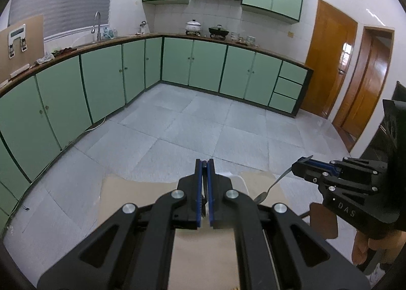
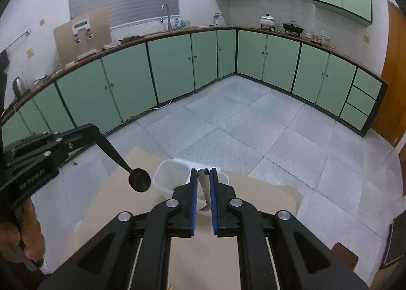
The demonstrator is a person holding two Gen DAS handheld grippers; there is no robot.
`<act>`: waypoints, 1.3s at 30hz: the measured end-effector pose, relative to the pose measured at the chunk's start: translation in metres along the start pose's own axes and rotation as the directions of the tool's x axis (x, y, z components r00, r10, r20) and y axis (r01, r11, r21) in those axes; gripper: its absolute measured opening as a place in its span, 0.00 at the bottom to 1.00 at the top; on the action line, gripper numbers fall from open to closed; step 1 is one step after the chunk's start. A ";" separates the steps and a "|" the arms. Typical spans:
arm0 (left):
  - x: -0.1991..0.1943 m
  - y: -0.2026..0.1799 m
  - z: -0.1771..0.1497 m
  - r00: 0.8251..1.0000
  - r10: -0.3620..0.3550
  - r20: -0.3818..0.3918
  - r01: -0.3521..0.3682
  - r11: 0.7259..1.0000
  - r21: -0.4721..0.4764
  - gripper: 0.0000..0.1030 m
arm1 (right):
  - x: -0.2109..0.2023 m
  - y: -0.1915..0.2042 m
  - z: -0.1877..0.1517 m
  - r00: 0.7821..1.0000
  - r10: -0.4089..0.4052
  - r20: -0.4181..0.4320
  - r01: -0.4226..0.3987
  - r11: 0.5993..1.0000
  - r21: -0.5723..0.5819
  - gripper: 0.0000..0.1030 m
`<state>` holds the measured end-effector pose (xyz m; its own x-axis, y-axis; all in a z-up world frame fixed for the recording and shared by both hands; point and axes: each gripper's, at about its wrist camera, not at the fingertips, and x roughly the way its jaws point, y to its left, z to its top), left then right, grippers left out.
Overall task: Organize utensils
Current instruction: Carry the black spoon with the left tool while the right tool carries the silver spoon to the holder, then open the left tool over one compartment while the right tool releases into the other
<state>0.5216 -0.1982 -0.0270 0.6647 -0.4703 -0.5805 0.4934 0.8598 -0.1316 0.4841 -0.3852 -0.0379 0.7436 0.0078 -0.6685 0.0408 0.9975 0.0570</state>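
Note:
My left gripper is shut on a black spoon, seen edge-on between its pads; in the right wrist view the left gripper holds that black spoon with its bowl hanging down over the table. My right gripper is shut on a silver spoon; in the left wrist view the right gripper holds the silver spoon bowl down. A white plastic container stands on the table just beyond both spoons.
The table top is a tan board; its far edge lies just past the container. Beyond are a grey tiled floor and green kitchen cabinets. A brown piece lies at the table's right side.

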 end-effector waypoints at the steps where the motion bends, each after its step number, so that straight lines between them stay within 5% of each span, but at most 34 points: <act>1: 0.009 0.003 0.001 1.000 0.001 -0.001 -0.001 1.000 -0.008 0.03 | 0.011 -0.002 0.003 1.000 0.000 -0.002 0.000 1.000 0.004 0.09; 12: 0.103 0.033 -0.025 0.998 -0.022 -0.063 0.016 0.995 -0.098 0.03 | 0.099 -0.020 -0.013 0.998 0.002 -0.067 0.001 0.999 0.046 0.09; 23: 0.141 0.044 -0.056 0.993 -0.018 -0.114 0.003 0.992 -0.127 0.04 | 0.134 -0.030 -0.042 0.991 0.010 -0.132 0.001 0.997 0.077 0.10; 34: 0.094 0.045 -0.058 0.998 -0.011 -0.069 0.002 0.991 -0.133 0.26 | 0.100 -0.027 -0.046 0.995 -0.008 -0.096 0.017 0.996 0.093 0.14; 39: 0.035 0.046 -0.074 1.000 0.018 -0.009 -0.019 0.994 -0.112 0.58 | 0.058 -0.031 -0.060 0.999 -0.011 -0.043 0.016 0.994 0.105 0.22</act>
<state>0.5264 -0.1608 -0.1128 0.6687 -0.4530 -0.5896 0.4150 0.8854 -0.2094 0.4860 -0.4118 -0.1229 0.7140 -0.0006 -0.7002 0.1222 0.9848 0.1237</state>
